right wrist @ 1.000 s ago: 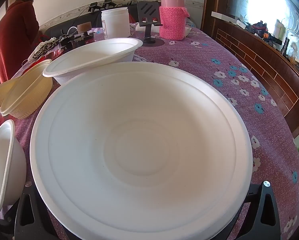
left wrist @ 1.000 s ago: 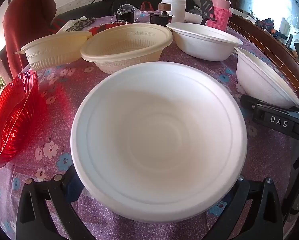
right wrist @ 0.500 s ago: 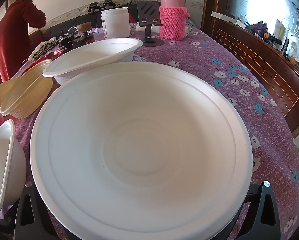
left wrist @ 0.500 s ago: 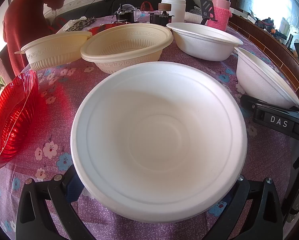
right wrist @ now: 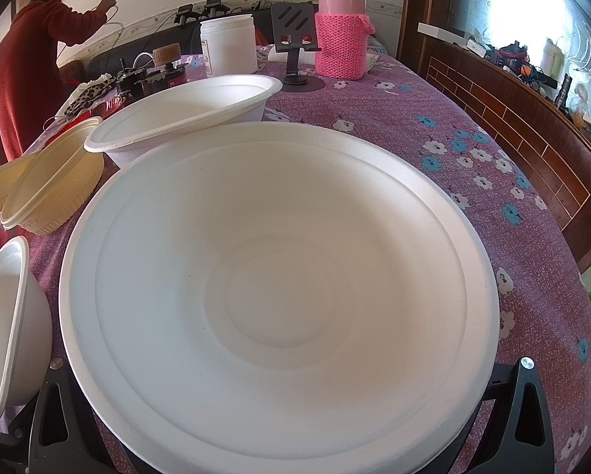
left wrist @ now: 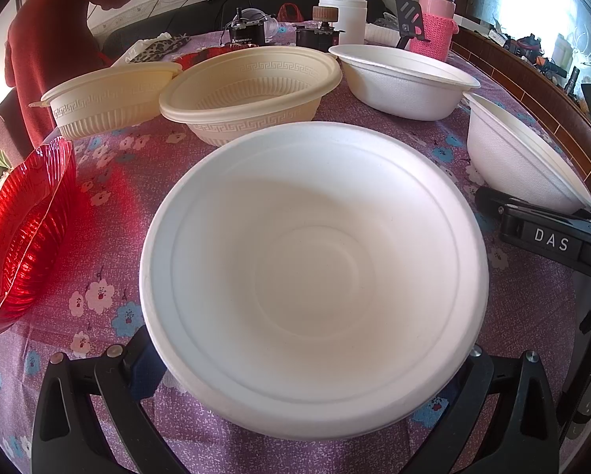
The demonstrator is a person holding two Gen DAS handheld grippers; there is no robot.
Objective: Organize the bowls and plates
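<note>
A purple tablecloth printed with small flowers (left wrist: 109, 213) is covering the table, and a person in a dark red coat (left wrist: 54, 35) is reaching along the wall behind it. The left gripper (left wrist: 307, 387) is standing with its black fingers (left wrist: 137, 359) spread wide to either side of a white foam bowl (left wrist: 315, 268), whose near rim is hiding whether they are gripping it. The right gripper (right wrist: 283, 414) is framing a second white foam bowl (right wrist: 279, 288) likewise; contact cannot be told there either. Straight ahead of the right-hand bowl, almost touching its far rim, a third white foam bowl (right wrist: 184, 114) is sitting upright, the likeliest nesting target, and nearer the right hand. Two cream ribbed plastic bowls (left wrist: 252, 91) and a red ribbed plastic dish (left wrist: 22, 229) are lying toward the left.
</note>
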